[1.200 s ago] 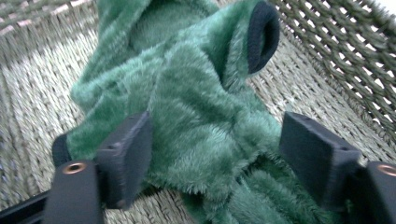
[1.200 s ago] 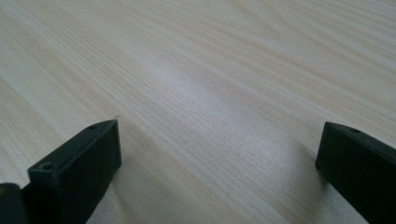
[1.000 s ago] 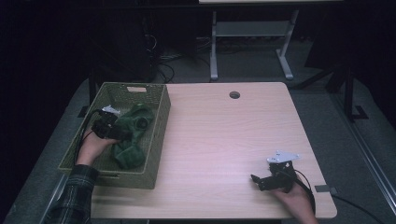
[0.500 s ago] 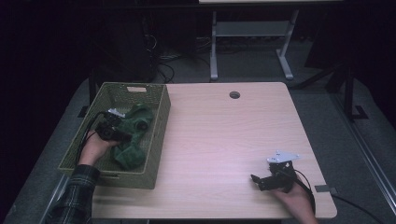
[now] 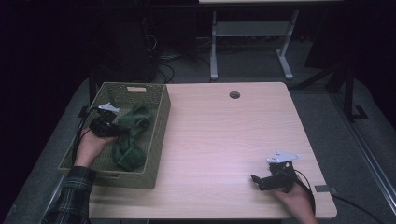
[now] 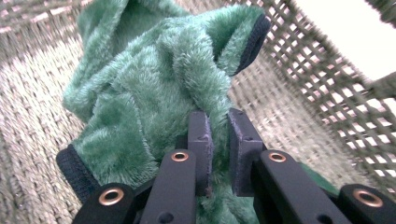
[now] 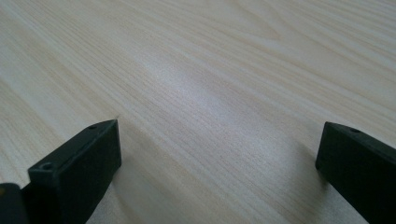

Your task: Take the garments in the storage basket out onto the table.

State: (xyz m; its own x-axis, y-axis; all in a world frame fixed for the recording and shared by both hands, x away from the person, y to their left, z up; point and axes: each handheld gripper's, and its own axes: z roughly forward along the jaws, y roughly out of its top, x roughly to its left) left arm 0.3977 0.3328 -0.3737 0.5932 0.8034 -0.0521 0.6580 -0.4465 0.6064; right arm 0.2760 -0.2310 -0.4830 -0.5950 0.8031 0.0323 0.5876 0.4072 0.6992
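**Left claw pinches the green cloth in the basket**

The fuzzy green cloth (image 6: 154, 88) lies in the woven basket (image 5: 159, 135), bunched up right in front of the left claw (image 6: 219, 135). The left claw's jaws have just been closing, and now they squeeze a fold of the cloth between them. The right claw (image 5: 259, 179) is far off to the side, resting on the bare surface (image 7: 210, 70) with its jaws wide apart, holding nothing.

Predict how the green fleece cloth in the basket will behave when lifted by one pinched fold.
The green fleece cloth lies rumpled and folded, so it probably droops limply. Its fuzzy pile likely resists slipping from the left gripper. It looks light.
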